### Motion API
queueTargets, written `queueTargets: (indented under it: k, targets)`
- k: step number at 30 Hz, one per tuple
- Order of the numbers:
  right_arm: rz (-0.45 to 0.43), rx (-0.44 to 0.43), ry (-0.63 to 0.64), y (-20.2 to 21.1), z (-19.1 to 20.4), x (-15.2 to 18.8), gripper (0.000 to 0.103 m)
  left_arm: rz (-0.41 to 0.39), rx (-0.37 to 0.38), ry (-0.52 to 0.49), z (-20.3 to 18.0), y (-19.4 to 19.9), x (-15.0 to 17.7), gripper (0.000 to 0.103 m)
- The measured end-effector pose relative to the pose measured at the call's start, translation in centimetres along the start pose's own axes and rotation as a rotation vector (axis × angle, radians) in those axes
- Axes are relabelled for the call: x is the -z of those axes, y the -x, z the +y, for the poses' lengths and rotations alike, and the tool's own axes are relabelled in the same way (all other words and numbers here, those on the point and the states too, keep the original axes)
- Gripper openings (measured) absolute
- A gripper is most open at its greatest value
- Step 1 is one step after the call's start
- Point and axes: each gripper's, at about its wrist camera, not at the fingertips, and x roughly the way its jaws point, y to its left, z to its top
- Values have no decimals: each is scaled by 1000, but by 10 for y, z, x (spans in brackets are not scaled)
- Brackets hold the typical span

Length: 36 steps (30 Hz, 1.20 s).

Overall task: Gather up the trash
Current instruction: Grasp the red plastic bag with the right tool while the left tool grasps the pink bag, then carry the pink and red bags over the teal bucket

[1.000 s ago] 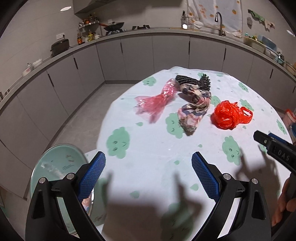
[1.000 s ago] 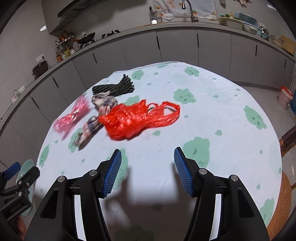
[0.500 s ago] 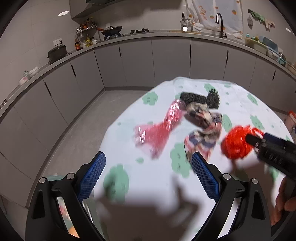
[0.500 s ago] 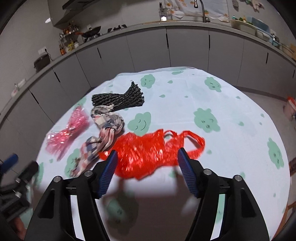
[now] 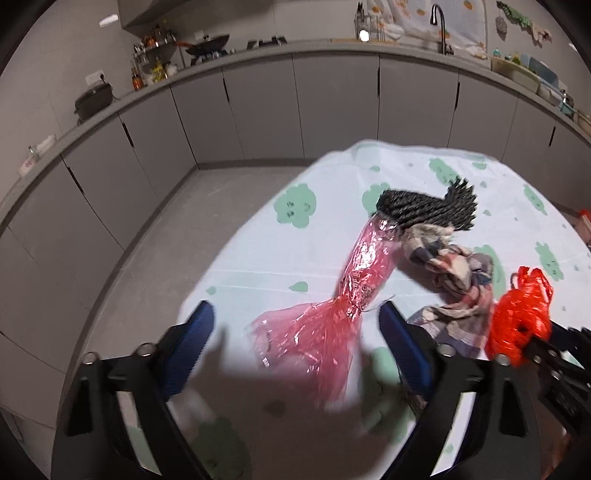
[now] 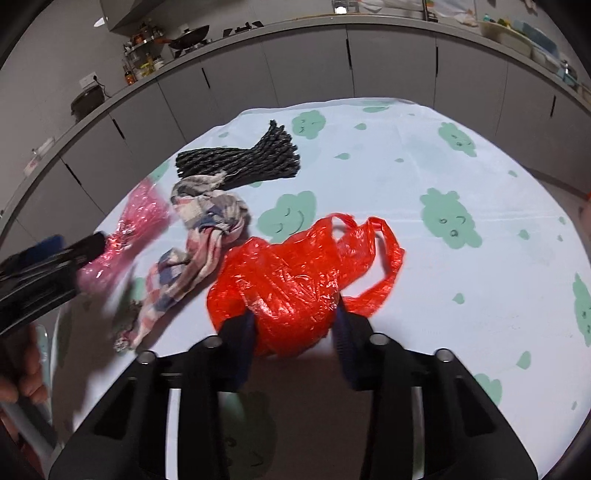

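The right gripper [image 6: 295,326] has its jaws pressed on both sides of the red plastic bag [image 6: 291,280], so the jaws are holding the bag. The bag is crumpled and rests on the tabletop [image 6: 461,177], which wears a pale cloth with green cloud faces. Its 2 handles lie flat on the cloth, pointing away from the gripper. I cannot tell if anything is inside the bag. In the left wrist view the same red bag [image 5: 521,317] shows at the right edge, bunched up against the black tip of the right gripper. The left gripper [image 5: 295,339] has its jaws wide apart and holds nothing. Between its 2 blue pads lies the wide end of a shiny pink wrapper [image 5: 332,325], flat on the cloth. The pink wrapper is see-through and looks empty. Its thin end reaches up to a bundle of black and grey cord [image 5: 428,208]. Just beside the wrapper is a knotted checked cloth [image 5: 450,269], which lies between the pink wrapper and the red bag. Grey cupboards [image 5: 258,103] run around behind the tabletop, with a pan [image 5: 207,40] and a tap [image 5: 439,18] on top of them.
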Motion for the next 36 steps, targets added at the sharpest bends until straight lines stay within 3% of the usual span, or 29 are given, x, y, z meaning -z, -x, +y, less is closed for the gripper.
queueTargets:
  k: [3,8,10,15,25,36]
  targets:
    - [-10,-9,11,0,2,2,31,38,24,0,-4,-15,2,63]
    - [-6,-29,3,4,3,4,24,55,44,19,-7,-24,9,58]
    - [-2,-45,-17,8,2,6,23,54,59,24,-8,-23,10,47]
    - [-31,-52,-12,22,8,14,22,36,85,32,-7,-9,13,37]
    - [-127,-52,-11,63,17,24,22,-8,104,94,6,47,43,34]
    - [-130,-107,30,84,46,47,22,-39,62,195,30,105,89,34]
